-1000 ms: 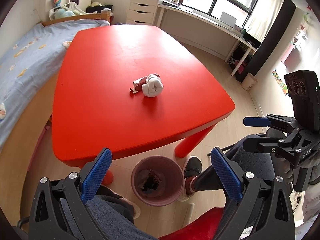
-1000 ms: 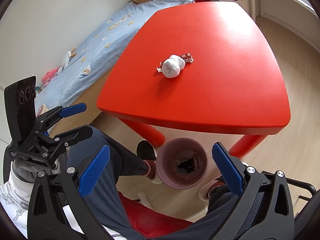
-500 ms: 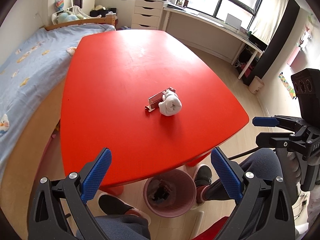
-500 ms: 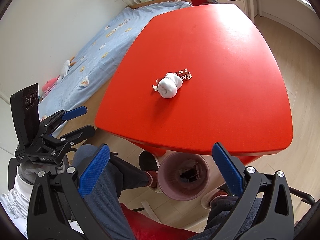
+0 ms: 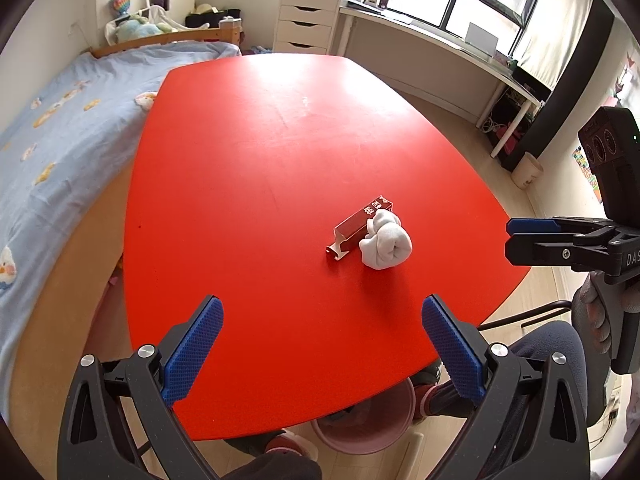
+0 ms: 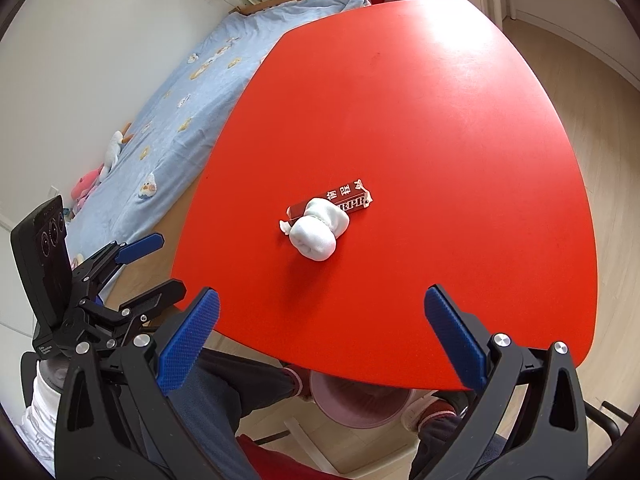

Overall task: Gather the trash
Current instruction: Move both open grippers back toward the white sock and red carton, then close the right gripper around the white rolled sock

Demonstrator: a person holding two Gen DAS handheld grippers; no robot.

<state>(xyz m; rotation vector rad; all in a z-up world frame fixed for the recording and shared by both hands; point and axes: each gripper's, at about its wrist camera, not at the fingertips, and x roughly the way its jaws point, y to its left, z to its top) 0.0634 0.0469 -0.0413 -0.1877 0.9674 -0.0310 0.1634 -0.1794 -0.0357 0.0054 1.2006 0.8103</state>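
Observation:
A crumpled white tissue ball (image 5: 385, 243) lies on the red table (image 5: 260, 152), touching a small dark red carton (image 5: 362, 225) that lies on its side. Both also show in the right wrist view: the tissue ball (image 6: 316, 229) and the carton (image 6: 344, 200). A pink trash bin (image 5: 362, 426) stands on the floor under the table's near edge, half hidden; it shows in the right wrist view too (image 6: 356, 402). My left gripper (image 5: 322, 350) is open and empty above the near edge. My right gripper (image 6: 320, 340) is open and empty, also near the edge.
A bed with a blue cover (image 5: 52, 152) runs along the table's left side. A white drawer unit (image 5: 308, 20) and a long desk (image 5: 432, 40) stand under the window. The person's legs and a red chair seat (image 6: 272, 460) are below the grippers.
Both grippers have risen and moved forward over the table's near edge. The trash now looks closer, and the table edge covers most of the bin.

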